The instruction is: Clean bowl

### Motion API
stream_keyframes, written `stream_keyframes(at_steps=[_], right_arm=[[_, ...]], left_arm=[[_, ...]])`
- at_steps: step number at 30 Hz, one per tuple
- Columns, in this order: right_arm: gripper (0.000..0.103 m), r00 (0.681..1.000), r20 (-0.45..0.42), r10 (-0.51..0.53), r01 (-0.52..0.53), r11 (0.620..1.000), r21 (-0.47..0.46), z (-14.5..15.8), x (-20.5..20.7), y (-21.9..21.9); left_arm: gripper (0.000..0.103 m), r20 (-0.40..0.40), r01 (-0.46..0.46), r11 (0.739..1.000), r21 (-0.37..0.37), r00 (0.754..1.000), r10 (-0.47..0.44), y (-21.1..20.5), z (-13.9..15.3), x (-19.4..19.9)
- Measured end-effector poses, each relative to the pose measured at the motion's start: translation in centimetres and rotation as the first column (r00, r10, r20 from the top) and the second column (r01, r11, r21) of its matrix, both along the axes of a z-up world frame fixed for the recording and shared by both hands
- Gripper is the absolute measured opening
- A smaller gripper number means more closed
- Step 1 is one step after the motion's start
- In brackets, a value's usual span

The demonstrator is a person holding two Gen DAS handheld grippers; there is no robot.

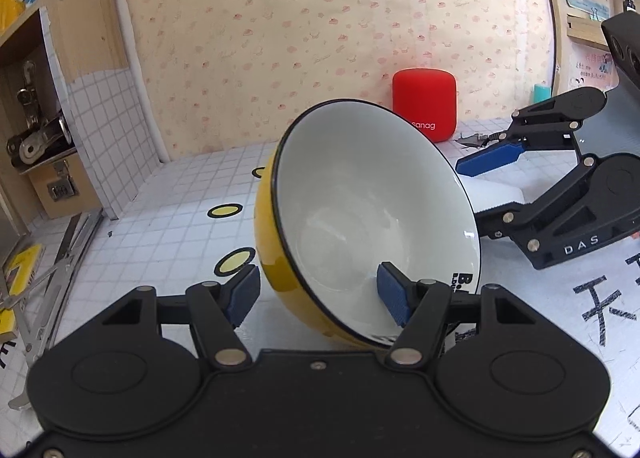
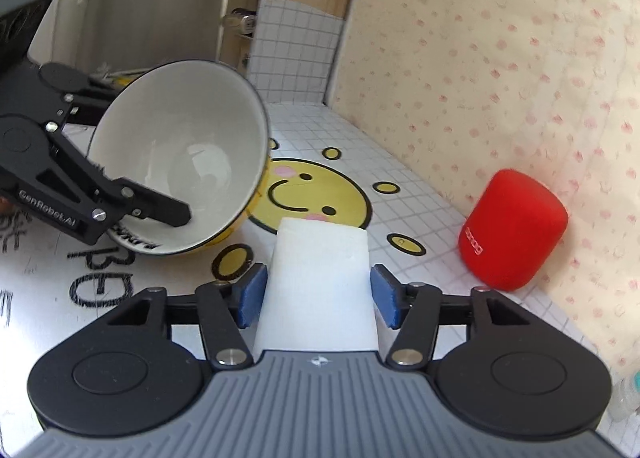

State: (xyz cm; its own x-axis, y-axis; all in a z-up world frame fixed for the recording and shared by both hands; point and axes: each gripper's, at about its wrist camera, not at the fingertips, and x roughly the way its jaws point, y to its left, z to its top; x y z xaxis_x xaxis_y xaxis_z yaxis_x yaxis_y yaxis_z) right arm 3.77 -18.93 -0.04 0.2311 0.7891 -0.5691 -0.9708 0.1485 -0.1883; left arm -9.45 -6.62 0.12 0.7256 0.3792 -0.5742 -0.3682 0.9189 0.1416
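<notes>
Two hand-held grippers: left hand-held gripper point(image 1: 320, 290) clamps tilted bowl point(image 1: 360, 218) rim, glazed, slippery, breakable; right hand-held gripper point(image 2: 316, 294) wide, pads clear of soft sponge point(image 2: 320, 278) between

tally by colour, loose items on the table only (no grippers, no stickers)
Yellow: 1, the bowl, white inside, tilted on its side
White: 1, the sponge block
Red: 1, the speaker by the wall
Total: 3
</notes>
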Motion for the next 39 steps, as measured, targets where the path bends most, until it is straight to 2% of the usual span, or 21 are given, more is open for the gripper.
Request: stream_keyframes(at_steps=[6,11,13,14,15,17,20,21,23,24,26,27,28,29,30,31,38,39], right_arm=[[0.081,0.983,-0.16,-0.089,0.087,0.996,-0.021,0.0,1.5,-1.3],[0.08,0.982,-0.171,-0.084,0.081,0.996,-0.022,-0.1,1.4,-2.1],[0.079,0.973,-0.211,-0.089,0.086,0.996,-0.022,-0.2,1.8,-2.0],[0.072,0.972,-0.215,-0.089,0.086,0.996,-0.021,-0.1,1.7,-2.0],[0.057,0.975,-0.213,-0.068,0.066,0.998,-0.014,-0.1,1.5,-2.0],[0.057,0.978,-0.205,-0.034,0.033,0.999,-0.005,0.0,1.1,-2.0],[0.056,0.99,-0.141,-0.021,0.021,1.0,-0.002,0.1,0.5,-1.8],[0.056,0.998,-0.057,-0.039,0.038,0.999,-0.011,0.2,-0.2,-1.7],[0.056,0.992,0.112,-0.057,0.061,0.998,-0.032,0.3,-1.4,-1.5],[0.056,0.971,0.241,-0.005,0.021,0.998,-0.066,0.0,-2.7,-1.4],[0.057,0.909,0.411,0.075,-0.031,0.993,-0.112,-0.6,-4.9,-1.4],[0.057,0.87,0.483,0.095,-0.034,0.99,-0.134,-1.0,-5.8,-1.2],[0.057,0.815,0.565,0.127,-0.032,0.984,-0.174,-1.6,-6.9,-0.9],[0.058,0.781,0.607,0.145,-0.032,0.981,-0.194,-2.0,-7.5,-0.8],[0.057,0.734,0.657,0.173,-0.037,0.976,-0.217,-2.3,-8.3,-0.6],[0.057,0.706,0.681,0.191,-0.038,0.972,-0.234,-2.5,-8.7,-0.4],[0.06,0.573,0.75,0.331,-0.067,0.931,-0.36,-3.1,-10.5,0.0],[0.06,0.565,0.746,0.353,-0.092,0.925,-0.368,-3.0,-10.9,-0.2]], left_arm=[[0.068,0.005,-0.005,1.0,0.005,1.0,0.005,-0.2,-0.1,0.0],[0.068,0.009,-0.016,1.0,-0.015,1.0,0.016,0.0,-0.1,0.0],[0.068,0.006,-0.017,1.0,-0.002,1.0,0.017,-0.2,-0.1,0.0],[0.068,0.005,-0.019,1.0,-0.001,1.0,0.019,-0.2,-0.1,0.1],[0.068,0.005,-0.021,1.0,0.0,1.0,0.021,-0.3,-0.1,0.2],[0.068,0.003,-0.023,1.0,-0.004,1.0,0.023,-0.3,-0.1,0.3],[0.068,-0.001,-0.021,1.0,-0.001,1.0,0.021,-0.4,-0.1,0.4],[0.068,-0.002,-0.018,1.0,0.002,1.0,0.018,-0.4,-0.1,0.4],[0.068,-0.004,-0.011,1.0,0.009,1.0,0.011,-0.3,0.0,0.4],[0.068,-0.009,-0.011,1.0,0.022,1.0,0.011,-0.4,0.0,0.4],[0.068,-0.017,-0.012,0.999,0.035,1.0,0.013,-0.5,0.0,0.5],[0.068,-0.018,-0.014,0.999,0.031,1.0,0.015,-0.5,0.1,0.5],[0.068,-0.019,-0.016,1.0,0.027,1.0,0.016,-0.5,0.1,0.5],[0.068,-0.02,-0.018,1.0,0.022,1.0,0.018,-0.5,0.1,0.5],[0.069,-0.022,-0.019,1.0,0.018,1.0,0.02,-0.5,0.1,0.6],[0.069,-0.023,-0.021,1.0,0.014,1.0,0.021,-0.5,0.2,0.6],[0.069,-0.031,-0.033,0.999,-0.017,0.999,0.033,-0.6,0.3,0.7],[0.069,-0.032,-0.035,0.999,-0.021,0.999,0.034,-0.6,0.4,0.7]])
